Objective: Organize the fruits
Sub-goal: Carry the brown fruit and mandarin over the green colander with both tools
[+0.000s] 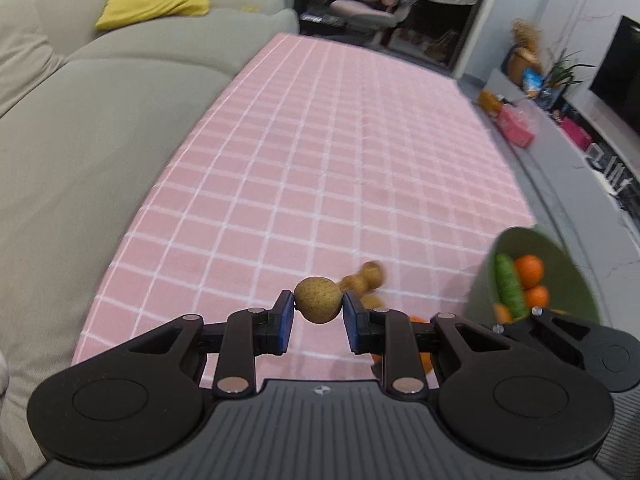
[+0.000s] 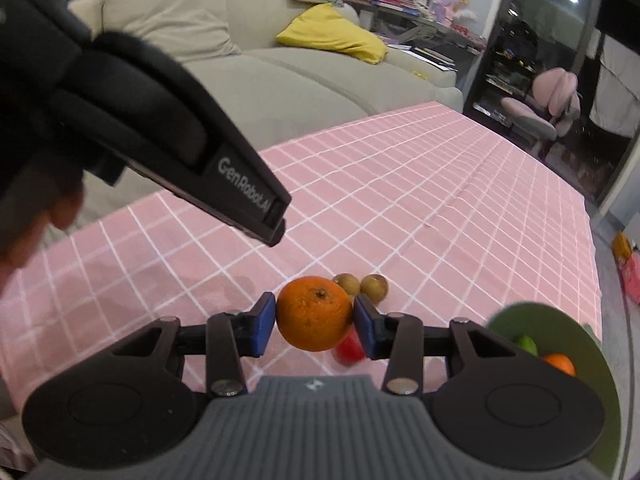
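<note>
Left gripper (image 1: 319, 312) clamps a small brown longan (image 1: 319, 300) above the pink checked tablecloth (image 1: 320, 140), left of the green bowl (image 1: 576, 276). Right gripper (image 2: 315, 320) pinches an orange (image 2: 314, 312), also left of that bowl, two longans (image 2: 362, 288) just behind it.

3 oranges (image 2: 314, 318), approx 3 longans (image 2: 374, 287), 1 bowl (image 2: 560, 320).

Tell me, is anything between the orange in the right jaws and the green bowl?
Nothing visible blocks it. The orange is held above the pink tablecloth, and the green bowl lies open to its right; the red fruit sits lower, under the orange.
</note>
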A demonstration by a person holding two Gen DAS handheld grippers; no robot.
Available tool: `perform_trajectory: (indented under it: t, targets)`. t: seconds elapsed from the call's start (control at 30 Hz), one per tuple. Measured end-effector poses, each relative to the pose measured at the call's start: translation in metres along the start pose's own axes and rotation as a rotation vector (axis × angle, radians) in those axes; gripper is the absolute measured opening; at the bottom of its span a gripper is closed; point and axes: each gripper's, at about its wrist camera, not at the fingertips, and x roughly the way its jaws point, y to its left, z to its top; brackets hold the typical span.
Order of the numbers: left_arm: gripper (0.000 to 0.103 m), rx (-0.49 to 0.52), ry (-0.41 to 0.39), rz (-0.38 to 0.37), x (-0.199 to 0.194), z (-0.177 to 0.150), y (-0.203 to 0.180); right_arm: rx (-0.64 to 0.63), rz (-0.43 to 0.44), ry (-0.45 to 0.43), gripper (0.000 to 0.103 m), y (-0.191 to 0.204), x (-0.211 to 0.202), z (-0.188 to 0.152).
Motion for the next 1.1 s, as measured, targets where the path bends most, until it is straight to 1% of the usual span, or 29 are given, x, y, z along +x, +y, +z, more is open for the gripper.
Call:
perform_trajectory:
  t: [0.17, 0.4, 0.53, 0.7, 0.83, 0.97, 1.1]
  targets:
    - [0.029, 0.063, -0.021, -0.067, -0.013, 0.005, -0.029, 0.091, -0.021, -0.005, 0.04, -0.023, -0.042, -0.007]
    - [0.029, 0.141, -0.02, -0.19, -0.02, 0.004, -0.077, 0.18, -0.095, -0.003, 0.04, -0.067, -0.087, -0.027]
    - [0.029, 0.162, 0.017, -0.261, -0.015, 0.0, -0.1, 0.187, -0.141, 0.02, 0.04, -0.089, -0.106, -0.042]
    - [0.029, 0.192, 0.098, -0.352, -0.001, -0.007, -0.126, 0.15, -0.159, 0.094, 0.04, -0.117, -0.113, -0.062]
    - [0.029, 0.239, 0.155, -0.381, 0.012, -0.015, -0.147, 0.113, -0.129, 0.154, 0.04, -0.14, -0.11, -0.073]
    - [0.029, 0.288, 0.206, -0.416, 0.023, -0.02, -0.162, 0.129, -0.052, 0.205, 0.04, -0.161, -0.098, -0.075]
    - [0.029, 0.295, 0.236, -0.412, 0.03, -0.024, -0.165, 0.148, 0.041, 0.259, 0.04, -0.178, -0.082, -0.076]
